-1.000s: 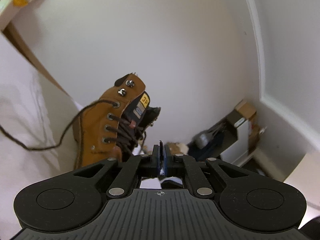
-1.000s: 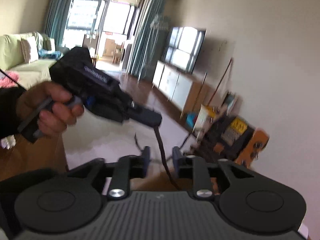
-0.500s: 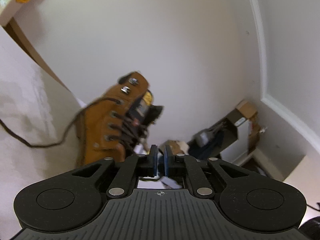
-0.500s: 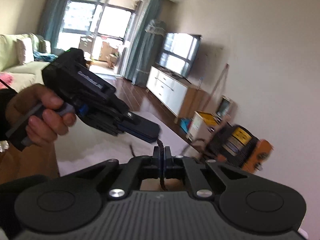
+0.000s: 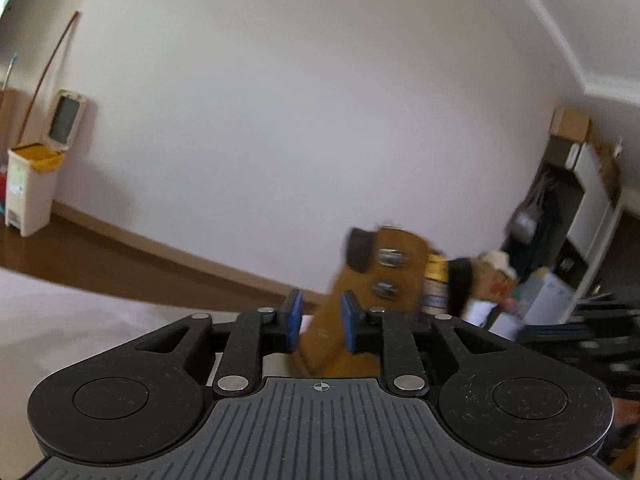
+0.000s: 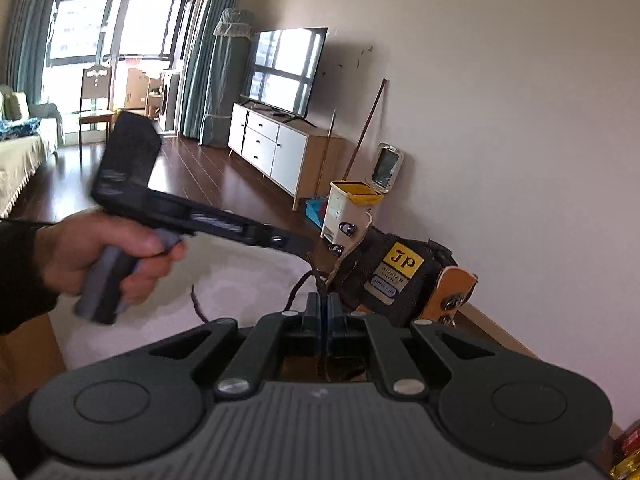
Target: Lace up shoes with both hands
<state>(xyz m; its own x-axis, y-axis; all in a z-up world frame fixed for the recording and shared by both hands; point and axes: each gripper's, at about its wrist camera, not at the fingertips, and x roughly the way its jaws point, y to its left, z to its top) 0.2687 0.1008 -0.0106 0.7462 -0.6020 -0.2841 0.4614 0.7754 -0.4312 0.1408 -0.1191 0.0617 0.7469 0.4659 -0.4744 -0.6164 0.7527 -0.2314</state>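
Left wrist view first: pretty blurry. Left tongs (image 5: 319,318) partway apart with the blue pads (image 5: 294,316) showing, jaws opening, nothing pinched between them. Tan boot (image 5: 372,300) sitting just past the tips, upright-ish, two metal lace hooks (image 5: 390,258) smeared by motion blur on its upper collar. Can't read the yellow tag on the tongue from here, too soft. White worktop (image 5: 80,312) spreading out to the left, boot near its far edge. Off by the wall on the left, a white pedal bin (image 5: 32,184) with a yellow liner and its lid flipped up.

Right wrist view, much sharper. Right tongs (image 6: 322,312) squeezed narrow, clamped on the dark brown lace (image 6: 318,280), which runs up from the pads toward the boot (image 6: 400,276). Boot tipped over toward the right here, black tongue facing the camera. Yellow patch (image 6: 402,266) on the tongue reads "JP", small line under it looks like "XIOHAN" something, then a blue-grey tag below that's too tiny to make out. Left tongs (image 6: 304,246) reaching in from the left, held by the left hand (image 6: 108,256) in a dark sleeve, tips right by the lace near the boot collar. Same bin (image 6: 352,208) behind the boot, TV (image 6: 288,72) on a white cabinet further back.
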